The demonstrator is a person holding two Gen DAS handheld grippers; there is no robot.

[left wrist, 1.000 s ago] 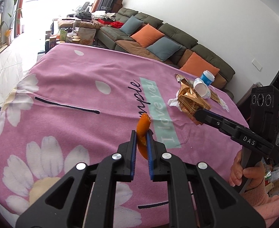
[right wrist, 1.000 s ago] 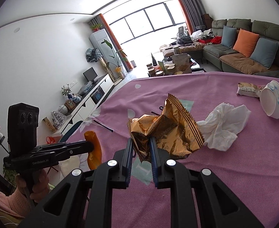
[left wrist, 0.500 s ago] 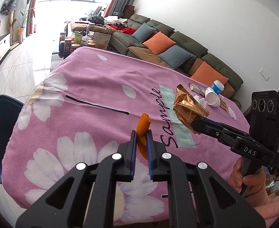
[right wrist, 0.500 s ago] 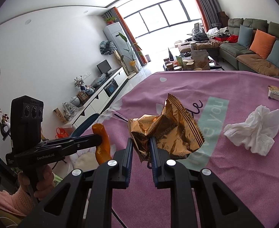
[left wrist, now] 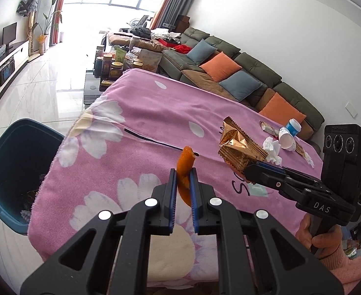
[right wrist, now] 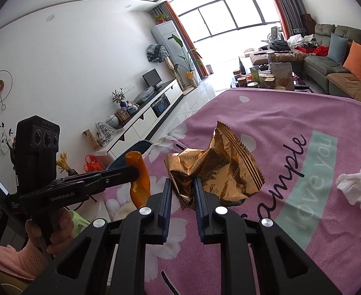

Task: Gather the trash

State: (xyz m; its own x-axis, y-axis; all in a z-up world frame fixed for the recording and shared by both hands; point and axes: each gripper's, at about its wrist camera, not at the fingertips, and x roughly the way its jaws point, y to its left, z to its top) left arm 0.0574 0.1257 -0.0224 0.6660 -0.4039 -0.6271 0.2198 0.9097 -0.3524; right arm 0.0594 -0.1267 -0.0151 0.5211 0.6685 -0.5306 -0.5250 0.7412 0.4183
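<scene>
Pink fleece blanket with white daisies and "Simple I love you" print covers the table under and ahead of both sets of fingers. Dark teal plastic bin on the floor, far left of the left fingers, below the blanket edge, some scraps inside.

Right gripper: fingers nearly closed, clamped on the lower crumpled corner of a gold foil snack wrapper; most of the wrapper sticks up and right past the fingertips, off the blanket.

Left gripper: fingers close together, pinching a curled strip of orange peel; peel upright between the pads, tip above the fingertips, tail hanging below, clear of the blanket.

Ahead-right of the left fingers, behind the wrapper, on the blanket: crumpled white tissue, tipped white paper cup touching it, white-blue cup just behind, small flat snack packet beside.
</scene>
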